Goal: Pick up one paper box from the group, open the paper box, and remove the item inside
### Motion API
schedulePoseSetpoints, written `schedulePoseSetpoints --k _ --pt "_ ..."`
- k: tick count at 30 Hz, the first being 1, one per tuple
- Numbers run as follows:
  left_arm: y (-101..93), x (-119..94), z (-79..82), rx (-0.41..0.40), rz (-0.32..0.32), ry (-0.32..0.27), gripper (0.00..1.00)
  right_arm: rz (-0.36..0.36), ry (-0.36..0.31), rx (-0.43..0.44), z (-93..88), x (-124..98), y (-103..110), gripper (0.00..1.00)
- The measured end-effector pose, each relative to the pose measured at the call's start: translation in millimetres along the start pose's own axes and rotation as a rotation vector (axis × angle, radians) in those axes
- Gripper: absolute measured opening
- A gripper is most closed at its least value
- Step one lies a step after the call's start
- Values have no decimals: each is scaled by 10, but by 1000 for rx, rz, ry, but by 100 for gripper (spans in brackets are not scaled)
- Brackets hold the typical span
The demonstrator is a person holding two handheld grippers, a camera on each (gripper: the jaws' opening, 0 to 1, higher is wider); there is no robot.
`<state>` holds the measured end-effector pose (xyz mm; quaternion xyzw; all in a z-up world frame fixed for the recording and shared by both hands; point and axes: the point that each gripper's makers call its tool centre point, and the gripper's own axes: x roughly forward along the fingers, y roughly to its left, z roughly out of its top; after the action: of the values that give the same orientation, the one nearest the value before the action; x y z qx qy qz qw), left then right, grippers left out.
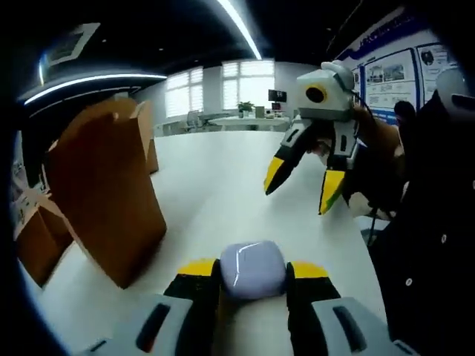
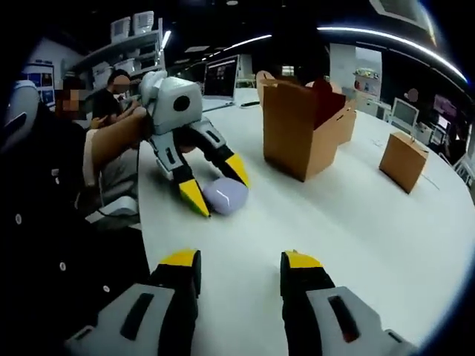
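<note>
A pale lavender rounded item (image 1: pixel 252 268) sits between the yellow-tipped jaws of my left gripper (image 1: pixel 252 271), which is shut on it just above the white table (image 1: pixel 215 193). In the right gripper view the same item (image 2: pixel 225 196) shows in the left gripper (image 2: pixel 217 191). An opened brown paper box (image 1: pixel 104 196) stands upright to the left, flaps up; it is the same paper box (image 2: pixel 300 130) seen across the table. My right gripper (image 2: pixel 240 264) is open above the bare table, and it hangs open in the left gripper view (image 1: pixel 304 185) too.
More brown boxes lie around: one at the left edge (image 1: pixel 37 237), one behind the opened box (image 1: pixel 151 156), a small one at far right (image 2: pixel 404 159). A person's dark sleeve (image 1: pixel 430 222) is at the right. Another person (image 2: pixel 111 93) sits behind the table.
</note>
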<state>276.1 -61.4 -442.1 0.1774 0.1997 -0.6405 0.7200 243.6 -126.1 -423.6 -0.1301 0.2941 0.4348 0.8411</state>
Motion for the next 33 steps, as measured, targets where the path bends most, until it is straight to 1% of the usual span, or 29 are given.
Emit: schedulePoseSetpoints --k 4,6,8,12,14,18,19,22,24,27,29,31,33 --pt "-10 3 6 29 -47 6 37 13 -13 -18 30 36 99 43" --pt "8 0 7 30 -76 11 37 18 -17 -25 38 53 136 43" --pt "47 0 8 30 -81 17 37 24 -21 -27 41 68 163 42" --pt "71 -34 -12 54 -108 36 37 32 -32 -22 37 82 172 42" --pt "62 -62 -32 70 -146 48 37 35 -41 -19 41 83 174 42" --pt "71 -80 -47 69 -184 62 37 42 -53 -11 50 92 181 42" --pt "61 -84 -69 70 -204 72 37 44 -54 -13 46 96 185 42" --pt "65 -103 -61 73 -231 75 37 44 -57 -18 37 108 177 42" --pt "69 -110 -71 88 -236 85 39 48 -57 -14 33 112 186 43" --pt "71 -116 -77 91 -234 101 49 50 -59 -16 30 117 185 43" --pt "33 -128 -82 94 -228 111 50 49 -60 -20 35 115 183 43" --pt "15 -153 -87 94 -202 122 50 47 -62 -23 50 108 179 43" --pt "49 -213 -78 86 -151 115 50 43 -67 -25 67 100 169 44"
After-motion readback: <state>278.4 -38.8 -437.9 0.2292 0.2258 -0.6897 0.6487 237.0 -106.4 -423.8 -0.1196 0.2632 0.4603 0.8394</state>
